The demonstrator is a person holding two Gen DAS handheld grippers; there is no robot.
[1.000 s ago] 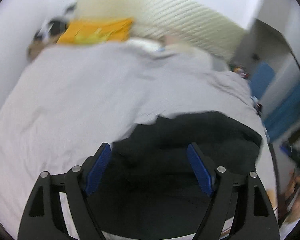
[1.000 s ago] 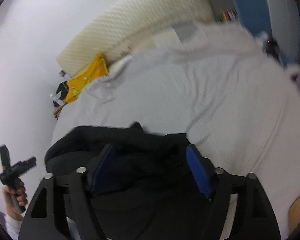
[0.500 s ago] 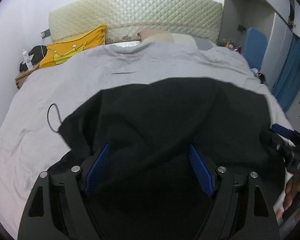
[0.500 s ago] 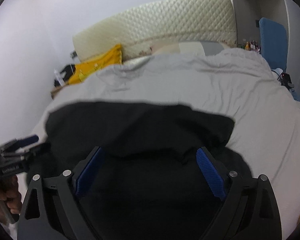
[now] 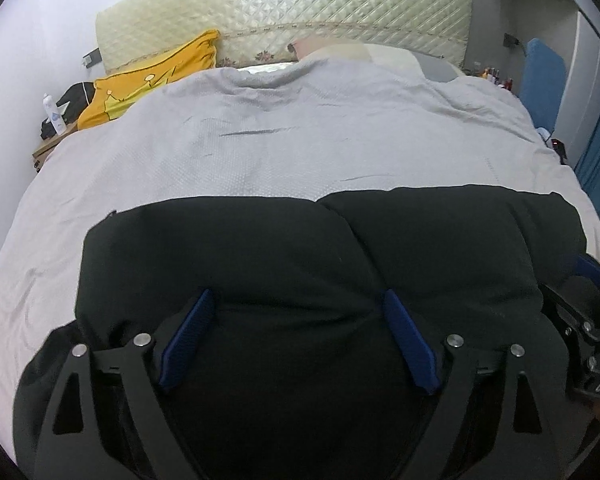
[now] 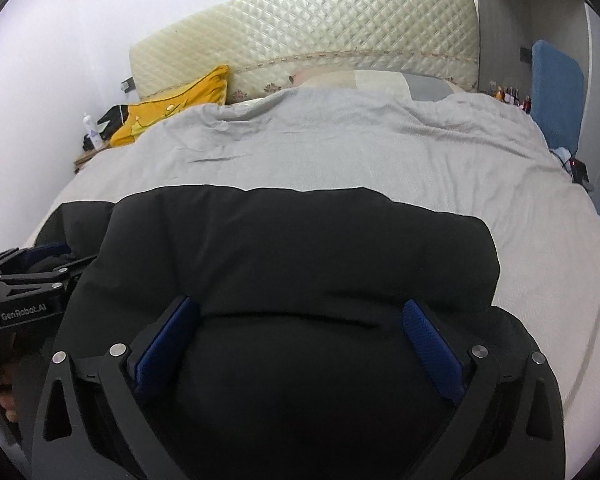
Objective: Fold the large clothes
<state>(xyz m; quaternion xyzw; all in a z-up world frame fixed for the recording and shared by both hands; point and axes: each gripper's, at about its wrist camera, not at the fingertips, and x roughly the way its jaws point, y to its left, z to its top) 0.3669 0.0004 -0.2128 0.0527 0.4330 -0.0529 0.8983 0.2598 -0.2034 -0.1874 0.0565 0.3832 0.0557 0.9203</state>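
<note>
Two grippers over a black garment (image 5: 300, 264) lying on the grey bedspread (image 5: 260, 152), left gripper (image 5: 298, 316) jaws wide and just opening further, cloth between them unpinched, right gripper (image 6: 300, 320) likewise spread widest, just opened, yellow pillow (image 6: 172, 108) far behind.

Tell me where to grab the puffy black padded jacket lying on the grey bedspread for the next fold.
Probably take the puffy black padded jacket by its far folded edge, one corner per tongs. That edge lies as a thick rounded roll across the grey bedspread, so come over the top from the near side. The left tongs and right tongs, just opened, have fabric bulging between them.
</note>
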